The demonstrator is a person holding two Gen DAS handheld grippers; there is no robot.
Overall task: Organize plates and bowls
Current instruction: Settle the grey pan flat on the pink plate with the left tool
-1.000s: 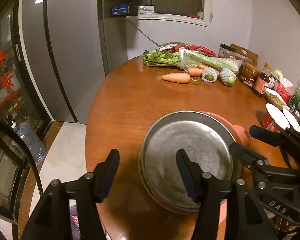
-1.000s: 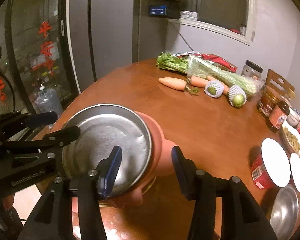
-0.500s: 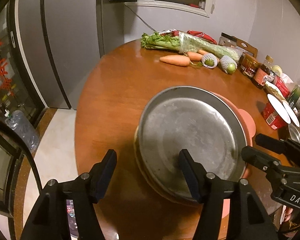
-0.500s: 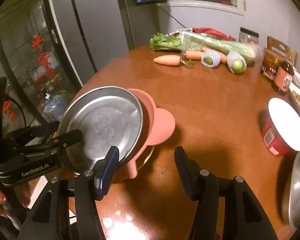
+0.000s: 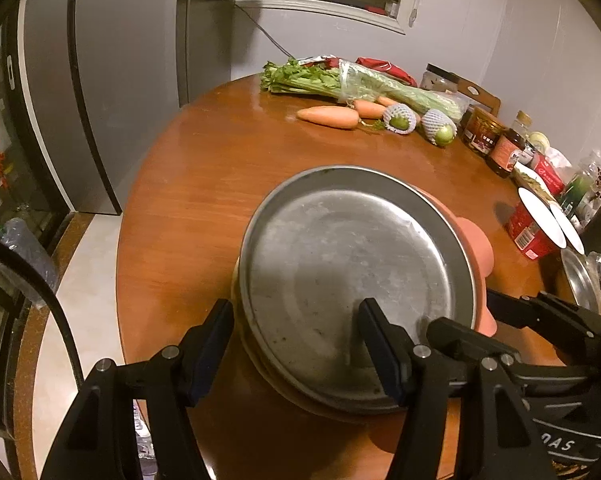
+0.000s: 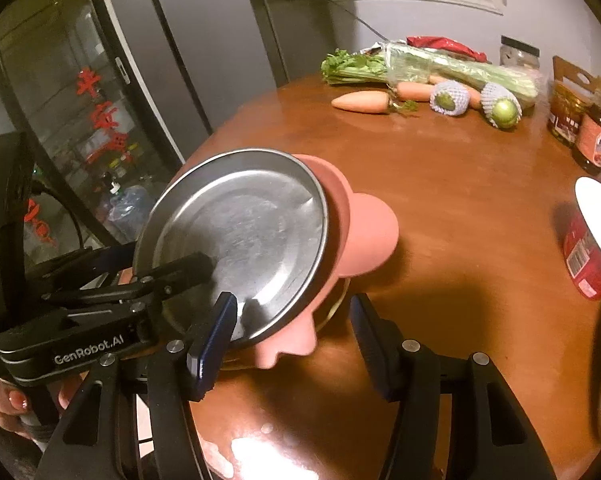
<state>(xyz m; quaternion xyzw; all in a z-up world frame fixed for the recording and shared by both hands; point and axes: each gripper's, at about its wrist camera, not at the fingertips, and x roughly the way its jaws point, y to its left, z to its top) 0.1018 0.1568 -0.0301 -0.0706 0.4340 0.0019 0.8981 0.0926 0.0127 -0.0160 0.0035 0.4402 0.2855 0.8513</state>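
I count one steel plate (image 5: 352, 272) at 6 o'clock on my table (image 5: 204, 176), on one pink plate (image 6: 364, 232). At 1 o'clock lie two carrots (image 5: 328, 117), two netted fruits (image 5: 399, 119) and one celery bunch (image 5: 300, 79). At 3 o'clock stand two red tubs (image 5: 534, 228).

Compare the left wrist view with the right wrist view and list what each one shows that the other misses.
Only the left wrist view shows the pale floor beside the table and a second white-lidded tub. Only the right wrist view shows a hand with a red-painted nail at its lower left edge. Both show the steel plate on the pink dish, the carrot, the celery and the red tub.
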